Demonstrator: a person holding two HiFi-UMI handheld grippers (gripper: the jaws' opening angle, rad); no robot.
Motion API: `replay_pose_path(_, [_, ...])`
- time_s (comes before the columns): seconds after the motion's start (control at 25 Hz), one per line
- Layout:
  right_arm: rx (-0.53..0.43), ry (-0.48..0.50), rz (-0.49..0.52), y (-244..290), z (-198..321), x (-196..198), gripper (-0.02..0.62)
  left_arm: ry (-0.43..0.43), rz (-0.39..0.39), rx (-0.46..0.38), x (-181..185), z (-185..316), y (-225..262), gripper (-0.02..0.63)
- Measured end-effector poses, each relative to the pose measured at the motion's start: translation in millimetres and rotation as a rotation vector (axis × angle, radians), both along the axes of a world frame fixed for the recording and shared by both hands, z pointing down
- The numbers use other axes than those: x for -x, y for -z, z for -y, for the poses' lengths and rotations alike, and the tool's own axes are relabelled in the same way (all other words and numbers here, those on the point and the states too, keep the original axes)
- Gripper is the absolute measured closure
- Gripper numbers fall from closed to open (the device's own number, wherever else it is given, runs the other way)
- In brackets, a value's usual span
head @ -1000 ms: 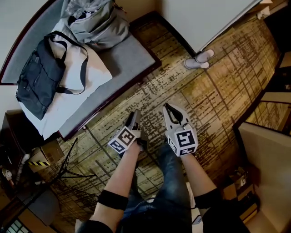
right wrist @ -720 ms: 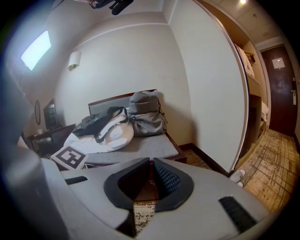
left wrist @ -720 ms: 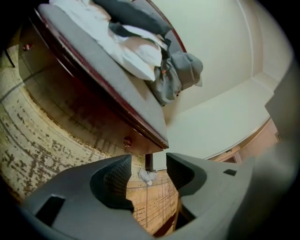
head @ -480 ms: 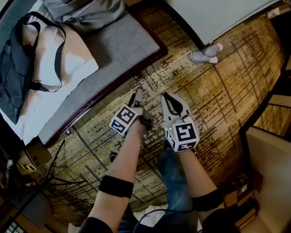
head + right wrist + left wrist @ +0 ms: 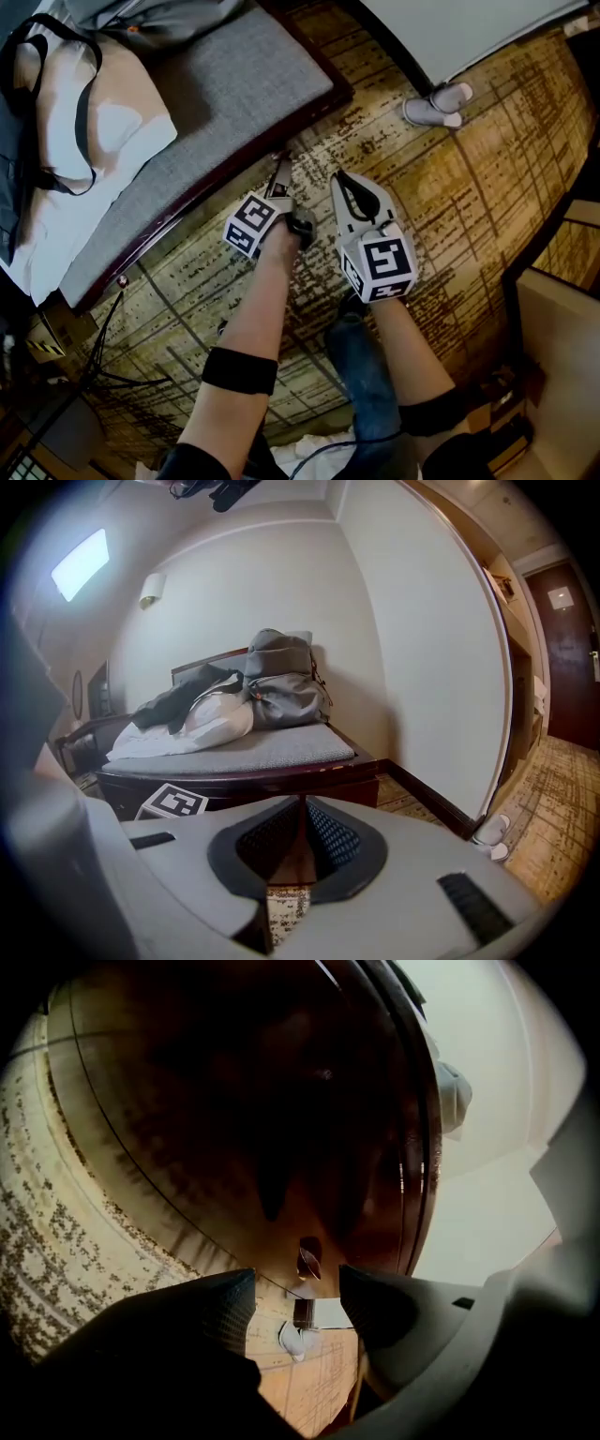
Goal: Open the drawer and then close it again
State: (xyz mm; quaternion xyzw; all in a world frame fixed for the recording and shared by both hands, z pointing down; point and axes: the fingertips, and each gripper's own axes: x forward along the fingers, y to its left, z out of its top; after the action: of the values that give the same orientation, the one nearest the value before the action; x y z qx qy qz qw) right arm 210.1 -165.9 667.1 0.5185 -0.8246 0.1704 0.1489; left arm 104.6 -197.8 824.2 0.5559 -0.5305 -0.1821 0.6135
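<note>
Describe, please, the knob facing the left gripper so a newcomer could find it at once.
Start at the grey-topped bed, then its dark wooden base. The knob is the small dark bump on that smooth panel, straight ahead of the left gripper, whose empty jaws have just opened.

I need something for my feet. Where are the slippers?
In the head view, the grey slippers sit at the upper right on the patterned carpet, beside the white wall, right of the bed.

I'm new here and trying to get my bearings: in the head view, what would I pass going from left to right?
White pillow → left hand-held gripper → right hand-held gripper → pair of slippers.
</note>
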Motion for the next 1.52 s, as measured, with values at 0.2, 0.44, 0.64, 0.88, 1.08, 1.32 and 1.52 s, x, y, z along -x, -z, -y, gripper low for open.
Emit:
replay_pose_path(0.2, [0.003,0.004,0.016,-9.9,13.7,1.2,0.572,0.019,-0.015,0.0,1.4,12.0,-9.5,0.327])
replay_pose_path(0.44, [0.001,0.01,0.016,-15.6,22.2,1.9,0.572,0.019,-0.083,-0.048,1.7,16.9,-11.6,0.33])
replay_pose_path(0.64, [0.014,0.001,0.009,-25.8,22.3,-5.6,0.572,-0.005,-0.122,-0.103,-0.8,20.1,-10.1,0.341])
replay_pose_path(0.88, [0.023,0.0,-0.002,-36.7,23.0,-8.7,0.572,-0.004,-0.137,-0.186,-0.5,24.0,-6.2,0.39])
replay_pose_path(1.08, [0.029,-0.013,-0.003,-45.3,23.5,-13.2,0.572,0.012,-0.137,-0.217,0.9,24.4,-9.2,0.393])
replay_pose_path(1.32, [0.037,-0.016,-0.001,-50.4,23.1,-13.0,0.572,0.01,-0.147,-0.251,0.9,25.9,-9.5,0.393])
replay_pose_path(1.52, [0.037,-0.027,-0.005,-53.1,22.4,-15.7,0.572,0.016,-0.148,-0.248,-1.8,26.3,-7.2,0.481])
